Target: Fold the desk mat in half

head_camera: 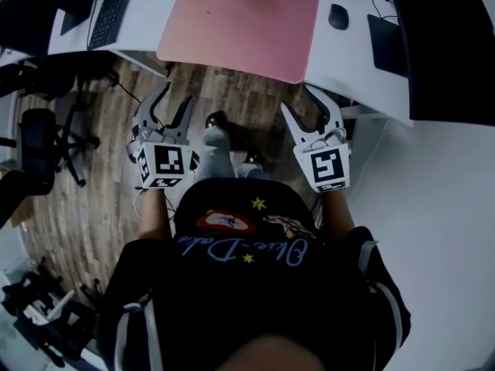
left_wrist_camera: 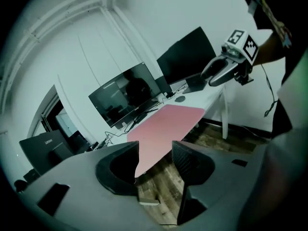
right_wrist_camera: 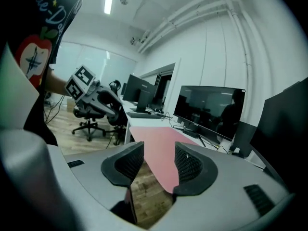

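Observation:
The pink desk mat lies flat on the white desk, with its near edge at the desk's front edge. Both grippers hover over the wooden floor, short of that edge and apart from the mat. My left gripper is open with nothing between its jaws, below the mat's near left corner. On the other side, my right gripper is also open and empty, below the near right corner. The left gripper view shows the mat beyond the open jaws. In the right gripper view the mat runs ahead of the open jaws.
A black keyboard lies left of the mat, with a mouse and a dark pad to its right. Monitors stand along the desk's back. An office chair stands on the wooden floor at the left.

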Motion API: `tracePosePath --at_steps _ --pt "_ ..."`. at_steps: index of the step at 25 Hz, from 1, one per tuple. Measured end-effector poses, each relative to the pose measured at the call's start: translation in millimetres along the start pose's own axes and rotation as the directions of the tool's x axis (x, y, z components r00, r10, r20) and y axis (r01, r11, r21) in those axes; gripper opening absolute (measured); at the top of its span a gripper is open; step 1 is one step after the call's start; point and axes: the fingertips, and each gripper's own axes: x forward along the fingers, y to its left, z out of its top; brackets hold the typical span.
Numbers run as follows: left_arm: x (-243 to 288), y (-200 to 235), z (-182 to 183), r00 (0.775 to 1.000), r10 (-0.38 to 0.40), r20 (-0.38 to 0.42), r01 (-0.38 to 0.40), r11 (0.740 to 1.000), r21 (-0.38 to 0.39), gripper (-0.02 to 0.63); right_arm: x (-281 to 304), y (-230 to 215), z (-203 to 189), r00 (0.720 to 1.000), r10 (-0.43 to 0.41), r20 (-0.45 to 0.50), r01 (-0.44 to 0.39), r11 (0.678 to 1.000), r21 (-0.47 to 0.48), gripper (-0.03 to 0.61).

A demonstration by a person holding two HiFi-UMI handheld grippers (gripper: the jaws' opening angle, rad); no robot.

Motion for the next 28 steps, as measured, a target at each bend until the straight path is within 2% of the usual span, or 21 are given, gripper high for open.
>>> tracePosePath --at_steps 6,10,15,19,23,28 --pt "47 2 -29 0.997 -0.056 -0.049 0.059 0.996 0.069 0.204 35 4 -29 0.988 -0.039 -0.148 0.021 0.993 -0.120 0.184" --pt "77 1 -60 0.991 -0.066 -0.120 0.080 0.990 0.116 0.245 59 3 -54 0.967 -0.071 -0.245 0.026 0.983 -0.181 0.195" --pt "107 1 -79 0.985 -0.081 -0.153 0.108 0.978 0.178 0.262 84 7 -84 0.940 -0.069 -0.334 -0.012 0.973 -0.233 0.213" --pt "131 1 -98 0.979 -0.091 -0.184 0.139 0.954 0.265 0.270 100 9 -104 0.912 -0.076 -0.403 -0.033 0.966 -0.257 0.218" --pt "148 -4 -111 0.976 -0.088 -0.197 0.161 0.906 0.392 0.270 110 11 -120 0.888 -0.074 -0.455 -0.055 0.963 -0.264 0.225" --pt "165 -7 -117 0.974 -0.105 -0.202 0.184 0.884 0.430 0.270 119 9 -132 0.871 -0.098 -0.482 -0.037 0.964 -0.264 0.225"
